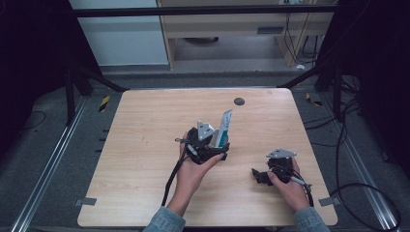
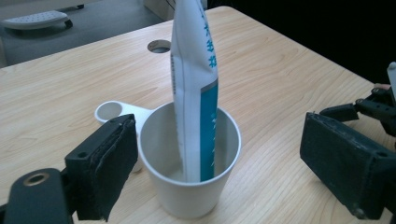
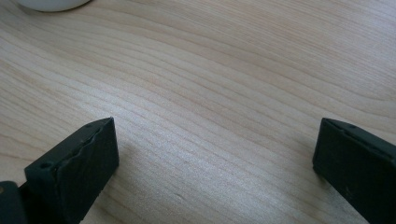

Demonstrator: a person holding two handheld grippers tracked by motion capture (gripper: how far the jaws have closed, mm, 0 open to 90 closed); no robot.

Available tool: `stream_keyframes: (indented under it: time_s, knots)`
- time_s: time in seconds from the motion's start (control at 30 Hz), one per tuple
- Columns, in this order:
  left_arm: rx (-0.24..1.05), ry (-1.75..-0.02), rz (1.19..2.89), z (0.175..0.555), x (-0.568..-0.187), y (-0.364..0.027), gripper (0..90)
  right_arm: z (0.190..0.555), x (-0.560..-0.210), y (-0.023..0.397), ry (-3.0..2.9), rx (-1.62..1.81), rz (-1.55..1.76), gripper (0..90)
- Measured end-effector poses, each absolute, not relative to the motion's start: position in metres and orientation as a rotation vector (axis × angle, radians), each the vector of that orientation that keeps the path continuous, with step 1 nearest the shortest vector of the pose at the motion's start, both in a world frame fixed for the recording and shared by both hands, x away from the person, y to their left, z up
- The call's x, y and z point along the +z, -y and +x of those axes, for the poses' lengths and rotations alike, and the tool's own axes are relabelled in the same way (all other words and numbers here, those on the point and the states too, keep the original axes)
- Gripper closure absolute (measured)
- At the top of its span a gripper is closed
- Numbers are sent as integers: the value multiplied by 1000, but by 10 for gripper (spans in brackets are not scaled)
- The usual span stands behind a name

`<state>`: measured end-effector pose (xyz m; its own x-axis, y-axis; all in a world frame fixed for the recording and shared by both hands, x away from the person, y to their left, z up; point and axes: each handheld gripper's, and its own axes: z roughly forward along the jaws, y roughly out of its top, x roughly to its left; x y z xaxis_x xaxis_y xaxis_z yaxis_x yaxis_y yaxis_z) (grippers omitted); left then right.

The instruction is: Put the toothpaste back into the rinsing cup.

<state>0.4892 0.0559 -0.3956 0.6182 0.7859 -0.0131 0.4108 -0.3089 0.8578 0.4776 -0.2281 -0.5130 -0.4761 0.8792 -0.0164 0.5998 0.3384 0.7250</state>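
Observation:
A white cup with a flat round handle stands on the wooden table. A white and teal tube stands upright inside it, leaning on the rim. My left gripper is open, its jaws spread wide on either side of the cup, with neither pad pressing on it. In the high view that gripper sits mid-table with the tube rising behind it. My right gripper rests low near the table's front right. Its jaws are open over bare wood. The cup's base shows at the top left edge.
A dark round hole lies in the table near the far edge, also beyond the cup. The right gripper shows at the right edge of the left gripper view. Black frame bars and cables surround the table.

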Motion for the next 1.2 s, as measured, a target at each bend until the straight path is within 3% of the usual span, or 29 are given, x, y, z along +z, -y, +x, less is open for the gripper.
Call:
stream_keyframes:
  time_s: [0.67,1.2]
  knots:
    - [536,-985,2011,488,-394,-121,38,477,-513,228,-2201,932,1302,5]
    - [535,-1119,2044,495,-414,-171,58,477,-513,228,-2201,933,1303,5]
